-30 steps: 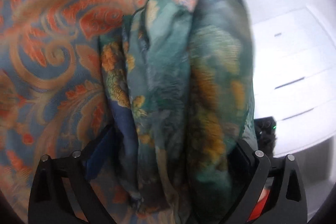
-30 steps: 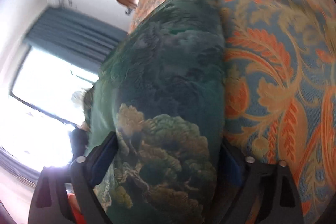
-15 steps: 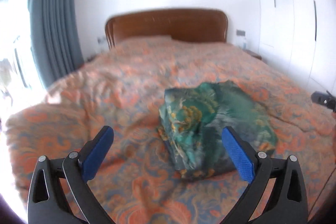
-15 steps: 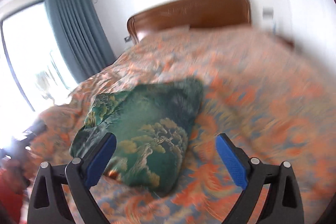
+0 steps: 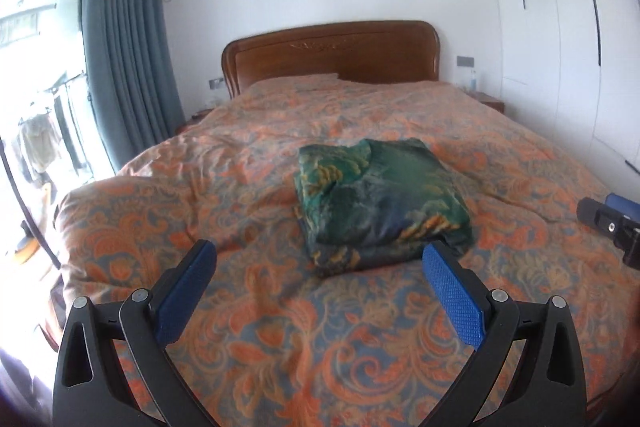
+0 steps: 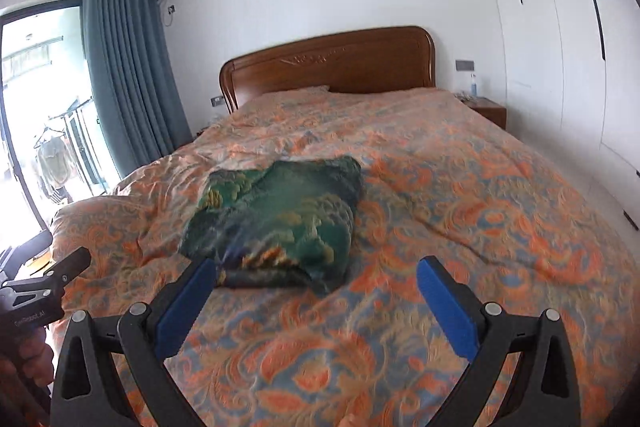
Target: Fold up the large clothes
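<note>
Left wrist view: the left tongs (image 5: 318, 259) are spread wide and empty; the folded green garment (image 5: 380, 203) lies on the bed (image 5: 280, 327), just ahead of their right pad.

Right wrist view: the right tongs (image 6: 316, 277) are also spread and empty, the garment (image 6: 280, 215) ahead, toward their left pad. The fold looks finished; lift clear without snagging the bundle's near edge.

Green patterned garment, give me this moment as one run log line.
folded green patterned garment: lying on orange paisley bedspread | left claw: open, empty | right claw: open, empty | phase: fold done
</note>
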A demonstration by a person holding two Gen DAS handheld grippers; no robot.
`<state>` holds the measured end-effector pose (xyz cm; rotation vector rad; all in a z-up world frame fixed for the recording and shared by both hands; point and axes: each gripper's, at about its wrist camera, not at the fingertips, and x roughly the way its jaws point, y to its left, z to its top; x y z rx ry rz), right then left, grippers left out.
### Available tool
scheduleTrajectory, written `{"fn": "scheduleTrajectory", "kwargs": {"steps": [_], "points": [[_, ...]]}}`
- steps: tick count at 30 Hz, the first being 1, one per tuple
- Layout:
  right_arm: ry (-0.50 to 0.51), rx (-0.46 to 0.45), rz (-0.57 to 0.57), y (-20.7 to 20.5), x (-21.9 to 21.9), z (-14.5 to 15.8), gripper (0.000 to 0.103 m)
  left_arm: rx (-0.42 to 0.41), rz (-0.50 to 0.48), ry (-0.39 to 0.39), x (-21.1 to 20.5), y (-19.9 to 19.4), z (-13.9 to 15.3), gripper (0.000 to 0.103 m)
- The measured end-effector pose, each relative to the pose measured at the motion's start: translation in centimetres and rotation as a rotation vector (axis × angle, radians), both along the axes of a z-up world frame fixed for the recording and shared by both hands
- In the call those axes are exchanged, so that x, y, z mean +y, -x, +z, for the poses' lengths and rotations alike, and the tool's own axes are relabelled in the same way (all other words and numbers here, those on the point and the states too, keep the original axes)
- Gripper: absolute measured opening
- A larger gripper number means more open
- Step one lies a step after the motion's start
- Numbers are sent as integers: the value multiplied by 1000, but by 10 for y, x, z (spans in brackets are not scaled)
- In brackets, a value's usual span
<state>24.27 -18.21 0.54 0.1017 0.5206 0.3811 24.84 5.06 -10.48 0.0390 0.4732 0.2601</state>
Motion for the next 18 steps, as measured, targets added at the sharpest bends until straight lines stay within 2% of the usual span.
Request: {"fn": "scheduleTrajectory", "kwargs": {"steps": [4, 14, 18], "points": [[11, 19, 8, 17, -2, -6, 102, 16, -4, 7, -4, 9, -6, 103], [132, -39, 39, 42, 19, -8, 102, 48, 13, 13, -7, 13, -11, 103], [170, -26, 39, 45, 26, -14, 102, 74, 10, 37, -6, 11, -17, 103]]}}
